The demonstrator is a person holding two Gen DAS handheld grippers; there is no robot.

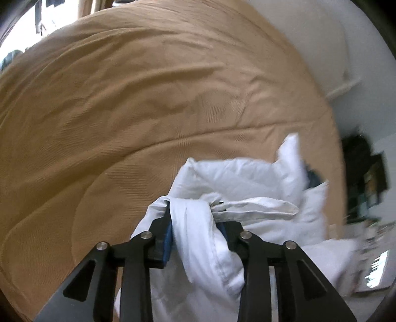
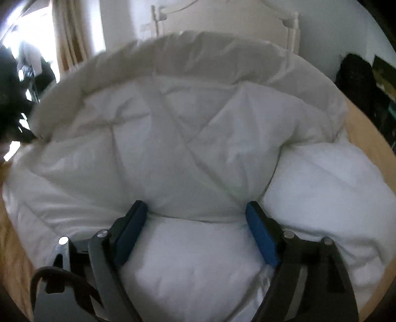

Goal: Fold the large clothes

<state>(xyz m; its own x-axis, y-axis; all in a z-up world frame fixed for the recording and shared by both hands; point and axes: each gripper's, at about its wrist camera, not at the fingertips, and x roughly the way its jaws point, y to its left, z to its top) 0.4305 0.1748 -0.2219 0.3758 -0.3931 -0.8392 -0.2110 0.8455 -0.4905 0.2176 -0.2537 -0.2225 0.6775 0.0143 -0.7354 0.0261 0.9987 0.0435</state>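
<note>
A large white padded garment (image 2: 193, 138) lies bunched on a tan bedspread (image 1: 123, 104). In the left wrist view my left gripper (image 1: 195, 218) is shut on a gathered fold of the white garment (image 1: 198, 237), which hangs down between the blue pads. More of it lies crumpled to the right. In the right wrist view my right gripper (image 2: 196, 210) is open, its blue pads (image 2: 131, 232) spread wide over a puffy fold of the garment. Nothing is pinched between them.
The tan bedspread covers the bed. A white headboard (image 2: 284, 19) and wall stand behind the bed. Dark clutter (image 2: 358, 81) is at the right edge. A curtain and bright window (image 2: 66, 37) are at the left.
</note>
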